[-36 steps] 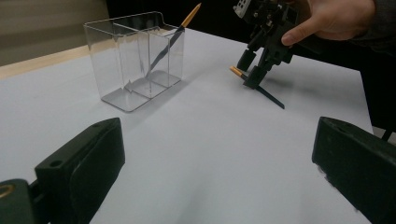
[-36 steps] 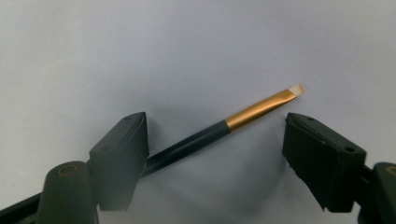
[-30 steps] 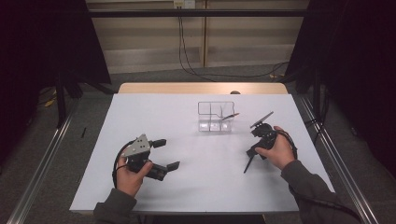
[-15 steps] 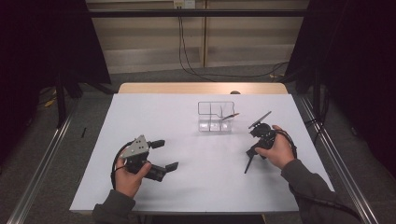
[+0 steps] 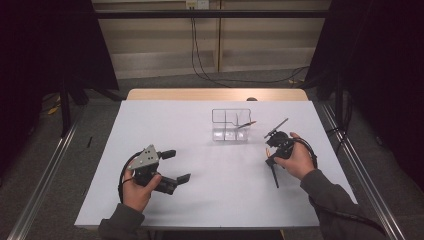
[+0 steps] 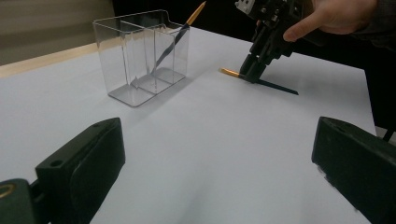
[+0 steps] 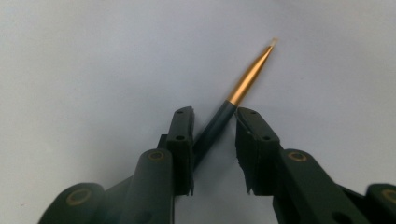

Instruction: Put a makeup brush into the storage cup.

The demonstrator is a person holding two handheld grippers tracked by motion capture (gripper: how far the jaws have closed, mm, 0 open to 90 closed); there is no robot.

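Observation:
A slim brush [image 5: 274, 174] with a dark handle and gold ferrule [image 7: 247, 79] lies flat on the white table at the right. My right gripper [image 5: 270, 158] points down over it. Its jaws straddle the handle with a gap on either side [image 7: 215, 114], so it is open. From the left gripper view, the right gripper [image 6: 251, 70] stands over the brush [image 6: 275, 86] near its gold end. A clear divided organiser [image 5: 231, 131] [image 6: 140, 56] stands behind, with a second brush [image 5: 246, 124] [image 6: 180, 35] leaning in its right compartment. My left gripper [image 5: 176, 166] [image 6: 217, 140] rests wide open and empty at the front left.
The white table [image 5: 200, 205] has bare room between the two grippers and in front of the organiser. A wooden strip [image 5: 215, 94] runs along the far edge. A thin dark rod [image 5: 277, 127] sticks out behind the right gripper. Metal rails [image 5: 45, 175] flank the table.

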